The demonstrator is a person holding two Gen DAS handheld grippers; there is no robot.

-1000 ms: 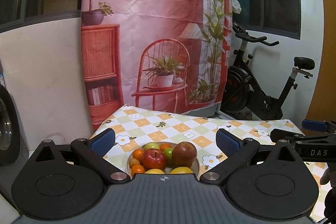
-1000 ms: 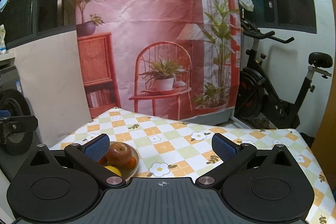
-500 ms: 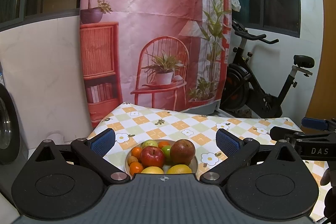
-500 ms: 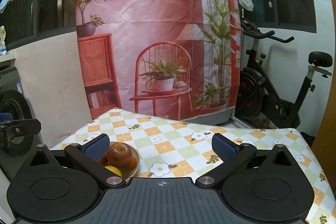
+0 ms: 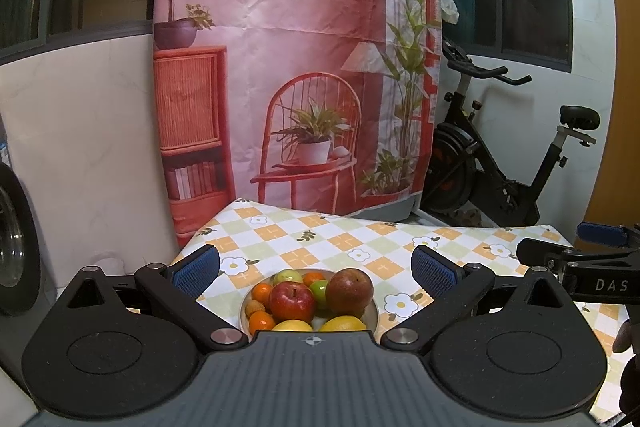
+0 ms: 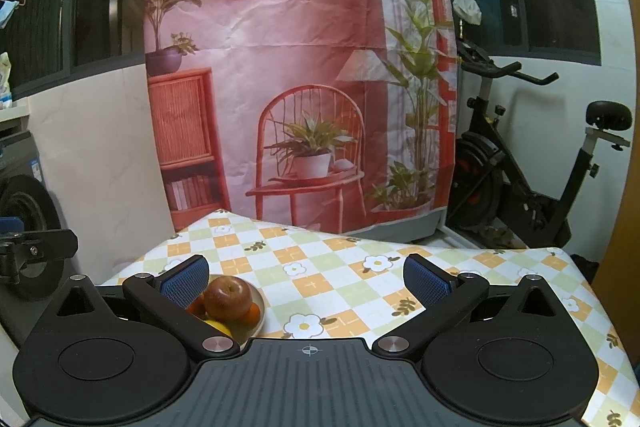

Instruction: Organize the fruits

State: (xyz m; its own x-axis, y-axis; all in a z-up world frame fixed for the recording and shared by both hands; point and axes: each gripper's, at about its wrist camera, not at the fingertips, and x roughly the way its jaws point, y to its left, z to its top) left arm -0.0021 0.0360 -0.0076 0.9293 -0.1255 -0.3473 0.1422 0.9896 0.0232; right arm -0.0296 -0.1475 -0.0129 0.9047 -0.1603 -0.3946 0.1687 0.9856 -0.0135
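the bowl [image 5: 374, 309] of fruit is seen on the counter [image 5: 332, 247], near its left edge and directly ahead of the left gripper [image 5: 315, 265], framed between its blue-padded fingers [image 5: 196, 267]. those fingers are spread wide and nothing is held. compared with a second ago, the bowl is shown slightly higher in the left view and more of its front fruit is revealed, so the left gripper has been shifted a little relative to it. in the bowl a red apple [image 5: 292, 301] lies beside a darker apple [image 5: 349, 290], with oranges [image 5: 262, 293], green fruit [image 5: 320, 289] and lemons [image 5: 342, 324] around them. the right gripper [image 6: 306, 279] is held well apart from the bowl [image 6: 260, 307], over bare checked cloth, its fingers likewise spread and empty; its view is almost unchanged from the earlier frames. the dark apple [image 6: 228, 297] is seen just beside its left finger.
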